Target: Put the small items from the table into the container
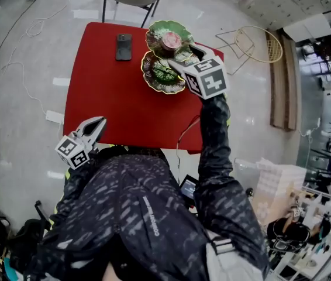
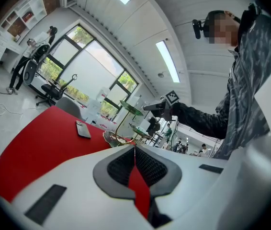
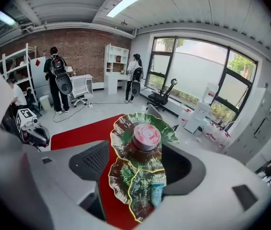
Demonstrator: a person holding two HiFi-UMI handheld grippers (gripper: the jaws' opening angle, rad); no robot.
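Red table holds 1 phone, 2 leaf dishes; left gripper closed, right gripper apart.

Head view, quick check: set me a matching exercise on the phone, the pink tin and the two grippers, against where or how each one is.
Things:
1. phone
2. pink tin
3. left gripper
4. right gripper

Places or states:
A. jaws apart, above the tiered leaf dishes
B. lying flat on the red table, to the dishes' left in the head view
C. jaws together, at the table's near edge
D. on the upper leaf dish

Pairs: 1-B; 2-D; 3-C; 4-A
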